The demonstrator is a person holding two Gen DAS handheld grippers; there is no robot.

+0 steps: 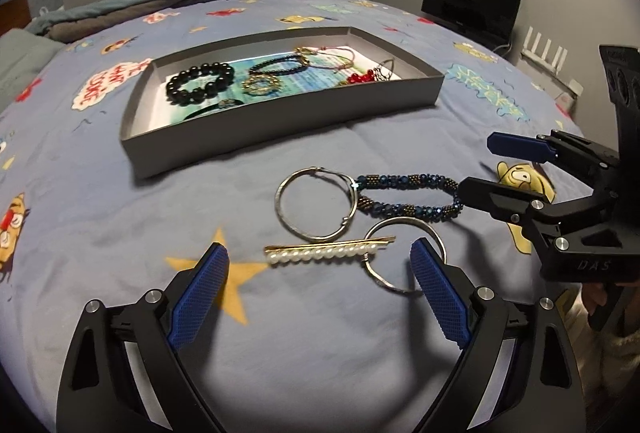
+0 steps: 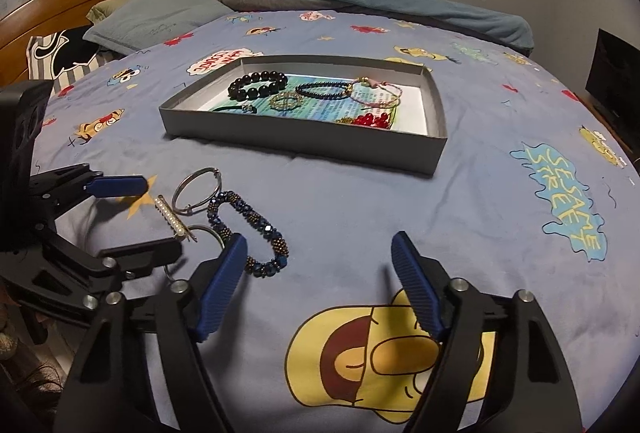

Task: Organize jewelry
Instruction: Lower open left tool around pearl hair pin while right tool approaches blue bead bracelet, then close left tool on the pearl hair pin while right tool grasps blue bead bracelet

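On the bed's cartoon-print sheet (image 1: 320, 333), close to the person, the left gripper (image 1: 320, 265) is hovering with its jaws spread wide and holding nothing; the pearl hair clip (image 1: 320, 253) is lying between its blue pads, and a silver hoop (image 1: 404, 253) is sitting just beside the right pad. The right gripper (image 2: 316, 265) is likewise gaping wide and empty, its left fingertip (image 2: 232, 253) lying just beside, perhaps touching, the near end of the blue beaded bracelet (image 2: 248, 229). A second silver hoop (image 1: 316, 205) is resting against the bracelet's other end. Farther back, the grey tray (image 1: 280, 125) is sitting on the sheet, carrying a black bead bracelet (image 1: 200, 83), a gold ring-shaped piece (image 1: 262, 85), a dark beaded strand (image 1: 280, 67), thin cord bracelets (image 1: 332, 59) and red beads (image 1: 360, 77).
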